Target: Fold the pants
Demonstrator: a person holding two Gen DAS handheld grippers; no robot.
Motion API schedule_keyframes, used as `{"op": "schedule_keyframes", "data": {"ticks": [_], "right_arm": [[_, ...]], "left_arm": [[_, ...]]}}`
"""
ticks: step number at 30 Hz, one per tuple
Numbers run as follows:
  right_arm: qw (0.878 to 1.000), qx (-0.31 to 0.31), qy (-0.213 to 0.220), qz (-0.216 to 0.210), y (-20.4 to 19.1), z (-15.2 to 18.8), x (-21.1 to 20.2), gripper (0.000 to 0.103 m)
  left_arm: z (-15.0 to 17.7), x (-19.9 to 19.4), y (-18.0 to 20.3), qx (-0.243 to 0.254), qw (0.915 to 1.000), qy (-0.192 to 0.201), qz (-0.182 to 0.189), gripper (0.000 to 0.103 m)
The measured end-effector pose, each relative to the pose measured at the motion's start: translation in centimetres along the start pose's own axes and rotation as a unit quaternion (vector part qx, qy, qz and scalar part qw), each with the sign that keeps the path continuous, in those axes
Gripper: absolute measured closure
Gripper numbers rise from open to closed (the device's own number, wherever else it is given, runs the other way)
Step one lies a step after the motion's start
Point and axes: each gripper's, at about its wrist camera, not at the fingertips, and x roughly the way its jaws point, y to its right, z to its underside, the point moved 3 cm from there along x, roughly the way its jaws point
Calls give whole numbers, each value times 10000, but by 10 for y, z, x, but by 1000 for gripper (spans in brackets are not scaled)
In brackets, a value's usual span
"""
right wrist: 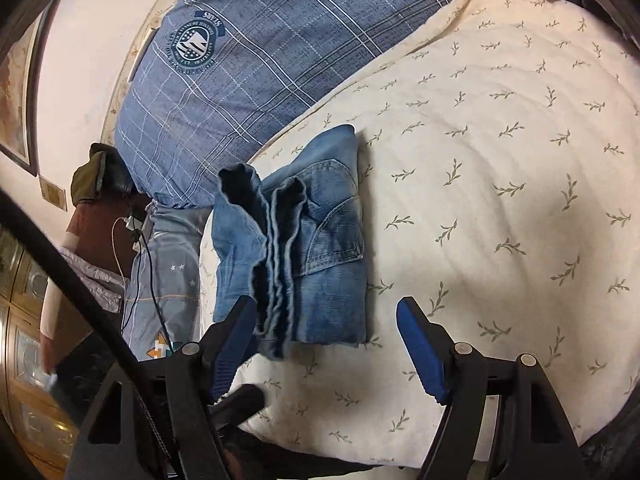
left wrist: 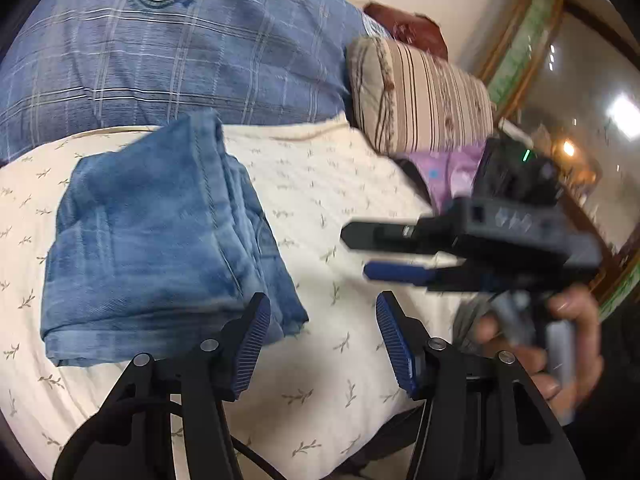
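Note:
The blue denim pants (left wrist: 160,240) lie folded into a compact bundle on the cream leaf-print cover (left wrist: 340,184). In the right wrist view the pants (right wrist: 316,248) show a back pocket and stacked leg hems. My left gripper (left wrist: 322,344) is open and empty, its left finger just at the bundle's near right corner. My right gripper (right wrist: 326,344) is open and empty, hovering just in front of the bundle's near edge. The right gripper also shows in the left wrist view (left wrist: 356,252), held in a hand, to the right of the pants, fingers apart.
A large blue plaid pillow (left wrist: 172,48) lies behind the pants. A striped pillow (left wrist: 424,96) and purple cloth (left wrist: 452,172) sit at the right. In the right wrist view cables (right wrist: 140,264) and bedding hang off the left edge of the bed; a wooden cabinet (right wrist: 24,320) stands beyond.

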Motion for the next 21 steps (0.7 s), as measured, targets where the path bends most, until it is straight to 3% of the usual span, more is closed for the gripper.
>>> {"op": "schedule_keyframes", "data": {"ticks": [2,5,9,13,19,21], "right_arm": [[10000,34,-12,-20,2,0,5,19],[10000,32,-24,-53,2,-2,12,17],[9998,22,-148,-99,-1,-2,31,16],[9995,-106,-284,-92,-6,2,45,16],[9987,-455,-199,110,-17,-2,49,16],[9980,-584,-107,223,-20,-5,44,16]], "left_arm": [[-7,-8,-6,-166,9997,114,129,47],[-18,-21,-18,-347,9987,380,-21,43],[-33,-28,-50,-818,9921,540,-784,41],[-61,-34,-81,-1151,9740,542,-1872,41],[-112,-21,-111,-1361,9571,354,-2533,41],[-116,-10,-126,-1516,9564,404,-2464,41]]}}
